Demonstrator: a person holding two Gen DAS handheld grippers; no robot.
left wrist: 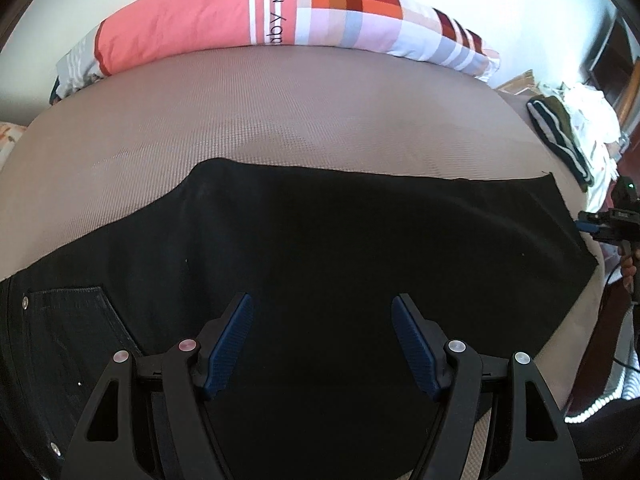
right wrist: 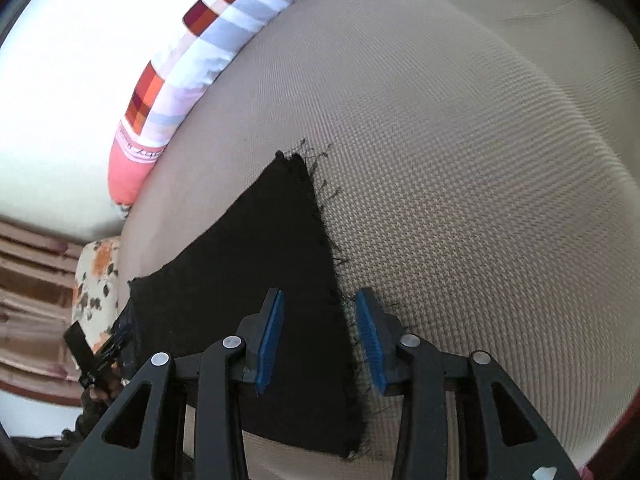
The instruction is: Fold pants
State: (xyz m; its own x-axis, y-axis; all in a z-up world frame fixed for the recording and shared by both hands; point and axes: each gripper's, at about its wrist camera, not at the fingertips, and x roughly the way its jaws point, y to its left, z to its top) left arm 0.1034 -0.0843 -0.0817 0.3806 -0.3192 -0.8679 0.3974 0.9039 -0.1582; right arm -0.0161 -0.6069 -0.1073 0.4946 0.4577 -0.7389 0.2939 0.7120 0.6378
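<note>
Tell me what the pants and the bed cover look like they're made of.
The pants look like black denim or heavy cotton, matte: a riveted, stitched pocket shows in the left view, and the hem is raw and frayed. The bed cover seems a beige woven mesh, going by its regular raised grid; the exact fibre is unclear.

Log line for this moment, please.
left gripper: open over black pants | right gripper: open, straddling frayed hem | pants flat on bed

pants point(left wrist: 320, 240) waistband cut off at left edge, clothes pile point(left wrist: 576, 132) blurred at right edge
</note>
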